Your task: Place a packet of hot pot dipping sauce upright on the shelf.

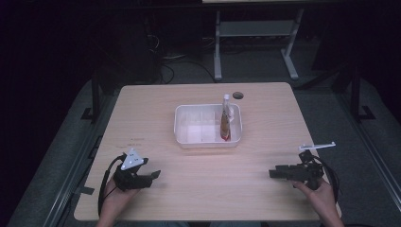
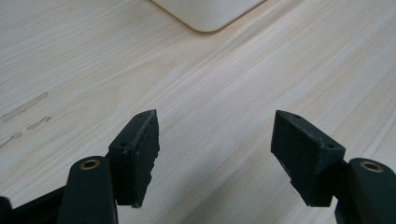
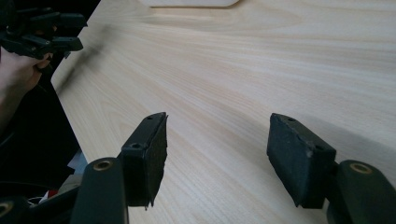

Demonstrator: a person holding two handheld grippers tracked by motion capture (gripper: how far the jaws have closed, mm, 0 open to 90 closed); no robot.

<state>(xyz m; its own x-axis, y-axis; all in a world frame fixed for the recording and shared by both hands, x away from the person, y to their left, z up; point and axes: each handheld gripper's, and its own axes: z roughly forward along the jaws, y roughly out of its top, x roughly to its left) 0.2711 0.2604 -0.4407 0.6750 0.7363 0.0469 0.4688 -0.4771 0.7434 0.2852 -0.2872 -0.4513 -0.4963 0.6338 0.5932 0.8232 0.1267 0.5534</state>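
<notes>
A white plastic bin (image 1: 184, 137) with inner dividers sits at the middle of the wooden table. A slim bottle (image 1: 225, 124) with a white cap and a red-brown label stands tilted in the bin's right side. My left gripper (image 1: 153, 175) rests near the front left of the table, pointing right, its jaws open over bare wood (image 2: 215, 140). A corner of the bin (image 2: 205, 14) lies ahead of it. My right gripper (image 1: 274, 173) is at the front right, pointing left, open with nothing between its jaws (image 3: 217, 140). The left gripper (image 3: 42, 32) shows far off at the top left of the right gripper view.
A dark round hole (image 1: 238, 95) marks the table's far edge behind the bin. Faint tape marks (image 2: 23, 107) lie on the wood at left. A white table frame (image 1: 217, 47) stands on the dark floor beyond. The table's near edge runs just under both hands.
</notes>
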